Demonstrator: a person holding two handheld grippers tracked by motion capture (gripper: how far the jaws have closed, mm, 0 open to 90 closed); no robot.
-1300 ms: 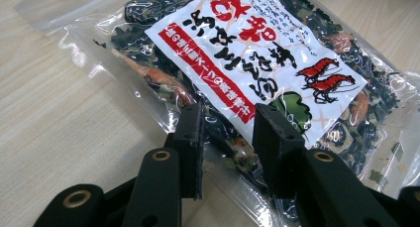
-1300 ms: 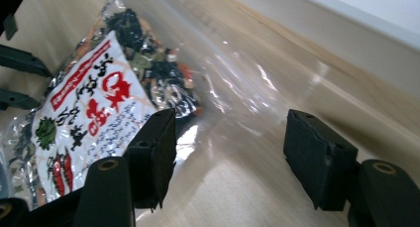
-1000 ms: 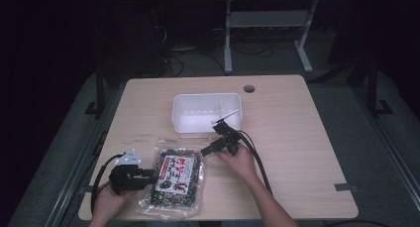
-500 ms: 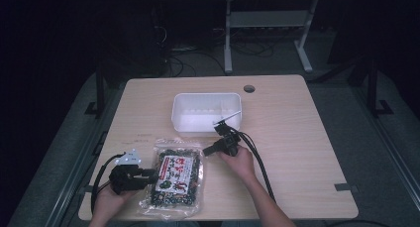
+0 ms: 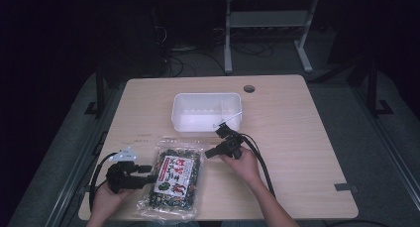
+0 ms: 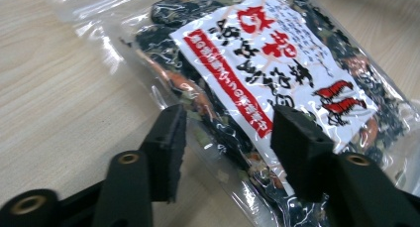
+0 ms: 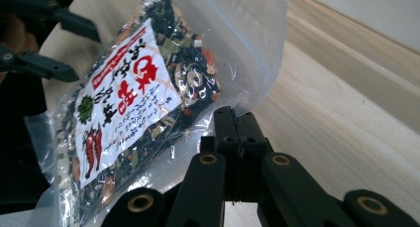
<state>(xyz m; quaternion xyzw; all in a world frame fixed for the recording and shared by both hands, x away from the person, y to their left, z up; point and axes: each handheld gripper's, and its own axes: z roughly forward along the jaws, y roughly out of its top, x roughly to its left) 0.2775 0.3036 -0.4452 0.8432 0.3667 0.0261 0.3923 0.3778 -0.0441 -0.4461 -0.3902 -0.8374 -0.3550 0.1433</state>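
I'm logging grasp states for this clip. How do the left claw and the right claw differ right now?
The left claw is open, its jaws spread either side of the snack bag, while the right claw is shut on the snack bag's clear edge. The left claw comes at the bag's left side; the right claw sits at its upper right corner, near the white tub. Both have black jaws and are hand-held over the wooden table.
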